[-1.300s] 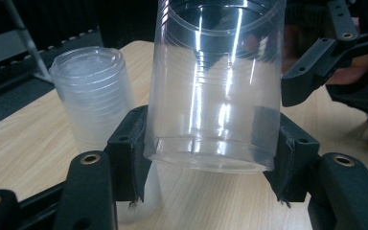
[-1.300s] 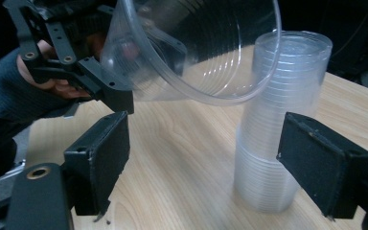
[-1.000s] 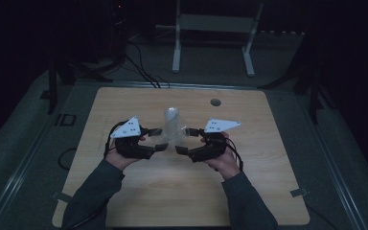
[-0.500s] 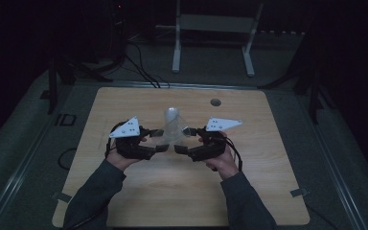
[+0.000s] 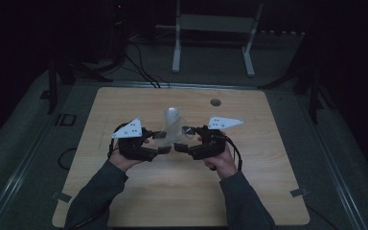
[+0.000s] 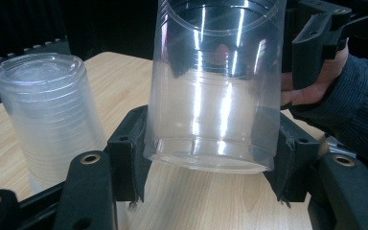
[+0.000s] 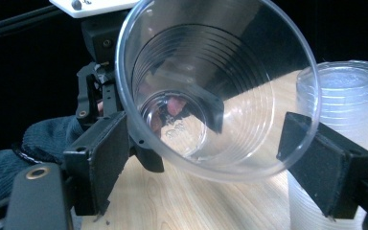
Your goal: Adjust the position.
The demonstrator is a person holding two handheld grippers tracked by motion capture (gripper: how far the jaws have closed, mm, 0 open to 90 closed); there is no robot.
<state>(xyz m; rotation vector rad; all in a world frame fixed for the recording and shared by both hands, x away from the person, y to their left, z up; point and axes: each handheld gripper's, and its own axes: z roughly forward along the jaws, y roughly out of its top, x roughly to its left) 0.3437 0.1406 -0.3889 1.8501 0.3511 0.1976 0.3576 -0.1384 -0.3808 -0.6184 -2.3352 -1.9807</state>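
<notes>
No text, label, brand, number or sign can be read in these pictures. The clear cup point(image 7: 218, 91) carries some small raised marks on its bottom, seen in the right gripper view, but they are too blurred to read
</notes>
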